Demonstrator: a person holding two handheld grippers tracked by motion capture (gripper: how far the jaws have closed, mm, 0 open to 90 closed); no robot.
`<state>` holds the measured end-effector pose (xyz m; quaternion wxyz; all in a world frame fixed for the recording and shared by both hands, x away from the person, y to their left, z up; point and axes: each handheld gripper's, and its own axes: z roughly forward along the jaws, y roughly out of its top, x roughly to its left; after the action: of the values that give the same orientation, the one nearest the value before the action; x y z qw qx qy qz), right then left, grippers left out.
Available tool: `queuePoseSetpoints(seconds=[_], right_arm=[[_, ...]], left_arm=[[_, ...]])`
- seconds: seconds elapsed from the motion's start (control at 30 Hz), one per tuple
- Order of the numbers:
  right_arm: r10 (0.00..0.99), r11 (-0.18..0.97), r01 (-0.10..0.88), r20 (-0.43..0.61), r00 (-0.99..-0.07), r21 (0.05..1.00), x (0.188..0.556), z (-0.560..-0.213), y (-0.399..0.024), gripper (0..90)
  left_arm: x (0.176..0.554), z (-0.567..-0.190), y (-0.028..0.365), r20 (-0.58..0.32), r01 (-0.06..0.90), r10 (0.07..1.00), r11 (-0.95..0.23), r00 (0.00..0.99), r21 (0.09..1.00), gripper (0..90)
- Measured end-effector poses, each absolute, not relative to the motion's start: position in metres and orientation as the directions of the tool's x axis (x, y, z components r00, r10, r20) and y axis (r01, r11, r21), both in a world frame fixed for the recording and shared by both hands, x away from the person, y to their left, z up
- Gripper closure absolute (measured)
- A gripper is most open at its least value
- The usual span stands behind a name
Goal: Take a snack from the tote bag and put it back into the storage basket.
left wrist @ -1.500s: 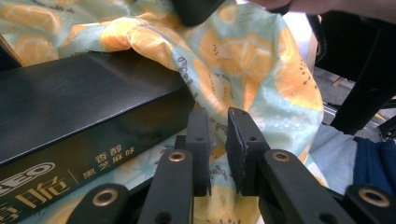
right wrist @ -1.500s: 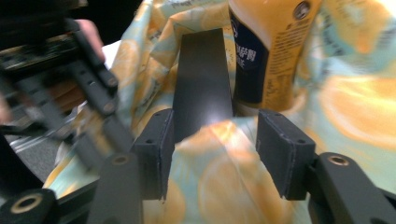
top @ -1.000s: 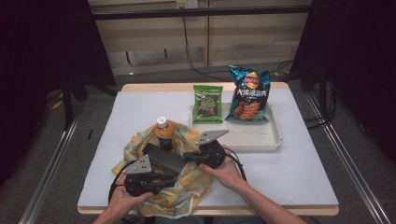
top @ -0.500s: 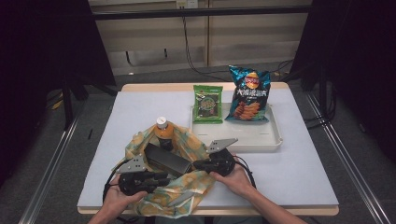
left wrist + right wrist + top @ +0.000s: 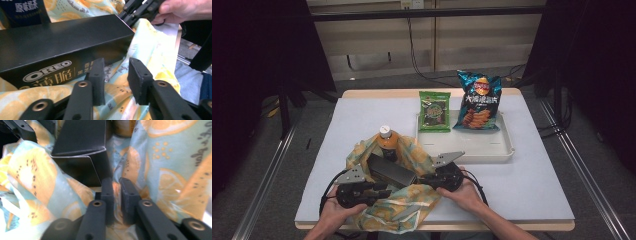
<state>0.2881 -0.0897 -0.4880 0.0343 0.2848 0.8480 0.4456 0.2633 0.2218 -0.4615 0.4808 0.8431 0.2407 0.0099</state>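
Now both hand-held grippers, left and right, had just eased apart, loosening their pinch on the lemon-print bag around the Oreo box on the desk.

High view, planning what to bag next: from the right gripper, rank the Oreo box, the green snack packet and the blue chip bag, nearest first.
From the right gripper:
1. Oreo box, just left of it, inside the lemon-print bag.
2. Green snack packet, on the tray's far left.
3. Blue chip bag, on the tray's far right, slightly farther.
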Motion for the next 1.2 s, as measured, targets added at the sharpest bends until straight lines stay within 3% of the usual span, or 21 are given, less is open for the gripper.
queuePoseSetpoints(seconds=[0.1,0.37,0.57,0.7,0.83,0.93,1.07,1.2], right_arm=[[0.514,0.429,0.444,0.191,-0.836,0.787,0.288,-0.483,-0.09,71.8],[0.513,0.365,0.42,0.197,-0.836,0.831,0.288,-0.458,-0.096,55.6],[0.494,0.342,0.385,0.184,-0.849,0.857,0.287,-0.439,-0.094,58.7],[0.459,0.341,0.37,0.19,-0.868,0.864,0.287,-0.431,-0.085,66.7],[0.411,0.381,0.358,0.191,-0.891,0.852,0.289,-0.433,-0.066,65.9],[0.403,0.415,0.356,0.182,-0.897,0.838,0.293,-0.439,-0.052,58.9],[0.422,0.428,0.367,0.177,-0.889,0.826,0.3,-0.446,-0.042,40.5],[0.42,0.464,0.364,0.162,-0.893,0.808,0.301,-0.452,-0.033,37.0]], left_arm=[[0.264,-0.46,0.224,-0.213,0.4,0.43,-0.41,0.877,0.819,59.3],[0.263,-0.457,0.227,-0.215,0.401,0.442,-0.386,0.871,0.831,57.7],[0.263,-0.453,0.231,-0.229,0.408,0.445,-0.363,0.866,0.837,60.9],[0.263,-0.453,0.233,-0.231,0.411,0.446,-0.364,0.865,0.836,61.8],[0.263,-0.453,0.234,-0.233,0.412,0.441,-0.369,0.867,0.834,64.5],[0.263,-0.454,0.233,-0.239,0.419,0.443,-0.369,0.864,0.83,64.6],[0.263,-0.454,0.235,-0.237,0.415,0.438,-0.372,0.867,0.83,64.6],[0.264,-0.454,0.236,-0.232,0.413,0.445,-0.37,0.865,0.832,64.6]])
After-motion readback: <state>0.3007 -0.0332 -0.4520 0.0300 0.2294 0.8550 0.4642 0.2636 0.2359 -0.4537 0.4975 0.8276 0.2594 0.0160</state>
